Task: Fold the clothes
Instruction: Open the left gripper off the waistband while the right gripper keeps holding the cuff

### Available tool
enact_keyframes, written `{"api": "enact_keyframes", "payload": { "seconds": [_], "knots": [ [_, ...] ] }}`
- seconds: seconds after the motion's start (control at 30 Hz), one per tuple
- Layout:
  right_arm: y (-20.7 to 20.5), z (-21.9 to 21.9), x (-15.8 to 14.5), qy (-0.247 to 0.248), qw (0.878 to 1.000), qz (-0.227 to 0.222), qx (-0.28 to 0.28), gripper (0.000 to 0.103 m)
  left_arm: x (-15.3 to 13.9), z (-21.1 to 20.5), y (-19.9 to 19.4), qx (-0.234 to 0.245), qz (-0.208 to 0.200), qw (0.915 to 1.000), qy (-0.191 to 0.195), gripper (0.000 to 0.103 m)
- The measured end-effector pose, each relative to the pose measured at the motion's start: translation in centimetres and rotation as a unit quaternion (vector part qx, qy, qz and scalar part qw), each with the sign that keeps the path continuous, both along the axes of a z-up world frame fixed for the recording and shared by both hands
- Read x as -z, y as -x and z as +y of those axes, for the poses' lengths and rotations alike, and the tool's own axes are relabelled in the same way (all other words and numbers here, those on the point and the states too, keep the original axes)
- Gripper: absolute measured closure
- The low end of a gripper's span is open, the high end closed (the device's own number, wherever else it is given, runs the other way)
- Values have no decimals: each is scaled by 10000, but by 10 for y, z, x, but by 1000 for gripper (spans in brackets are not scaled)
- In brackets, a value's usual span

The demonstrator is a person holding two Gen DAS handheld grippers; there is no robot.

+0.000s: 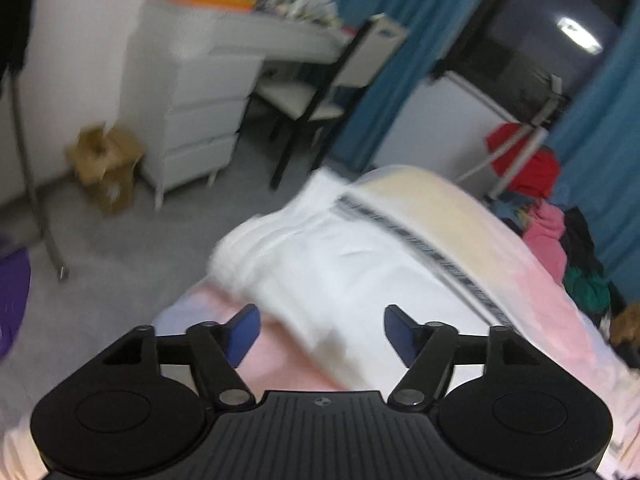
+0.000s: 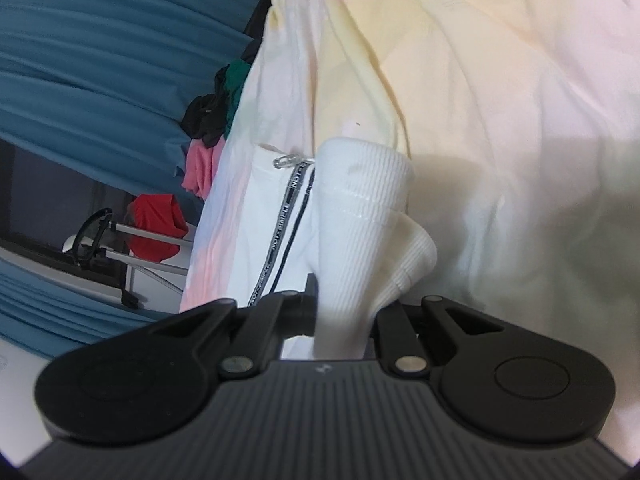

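A white garment (image 1: 352, 264) with a black-and-white striped zip band lies on the pastel pink and yellow bedsheet (image 1: 448, 208). My left gripper (image 1: 322, 332) hovers just above its near edge, jaws wide apart, blue pads (image 1: 244, 332) bare and nothing between them. In the right wrist view the same white garment (image 2: 280, 216) shows its zip and lettered tape. My right gripper (image 2: 344, 312) is shut on the garment's ribbed white cuff (image 2: 360, 216), which bunches up out of the jaws. The right fingertips are hidden by the fabric.
A white drawer unit (image 1: 192, 112) and desk, a chair (image 1: 320, 92) and a cardboard box (image 1: 106, 164) stand on the grey floor beyond the bed. A pile of red, pink, green and black clothes (image 1: 560, 224) lies by the blue curtains (image 1: 400, 40). A metal rack (image 2: 120, 240) stands there too.
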State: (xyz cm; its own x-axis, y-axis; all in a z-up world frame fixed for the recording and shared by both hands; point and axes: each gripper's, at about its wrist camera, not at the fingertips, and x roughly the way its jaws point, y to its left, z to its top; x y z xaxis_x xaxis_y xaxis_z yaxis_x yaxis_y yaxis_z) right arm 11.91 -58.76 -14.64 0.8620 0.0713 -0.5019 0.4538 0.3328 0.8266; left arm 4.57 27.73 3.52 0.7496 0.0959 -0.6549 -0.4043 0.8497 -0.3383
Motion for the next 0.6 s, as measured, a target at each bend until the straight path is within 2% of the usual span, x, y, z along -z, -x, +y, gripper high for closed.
{"api": "enact_keyframes", "payload": {
  "seconds": [0.1, 0.23, 0.43, 0.5, 0.6],
  "knots": [
    [-2, 4, -7, 205, 9998, -10, -47, 92, -11, -48, -18, 407, -64, 9983, -405, 30],
    [1, 5, -11, 286, 9996, -50, -54, 92, -3, -109, -58, 934, 49, 9948, -403, 28],
    [2, 5, -11, 344, 9993, -124, -40, 91, 36, -187, -98, 1472, -115, 9889, -173, 24],
    [4, 2, -8, 235, 9995, -190, -16, 91, 56, -204, -109, 1519, -51, 9884, -87, 24],
    [7, 1, -5, 136, 9991, -406, -33, 90, 83, -226, -122, 1606, 189, 9851, -579, 24]
  ]
}}
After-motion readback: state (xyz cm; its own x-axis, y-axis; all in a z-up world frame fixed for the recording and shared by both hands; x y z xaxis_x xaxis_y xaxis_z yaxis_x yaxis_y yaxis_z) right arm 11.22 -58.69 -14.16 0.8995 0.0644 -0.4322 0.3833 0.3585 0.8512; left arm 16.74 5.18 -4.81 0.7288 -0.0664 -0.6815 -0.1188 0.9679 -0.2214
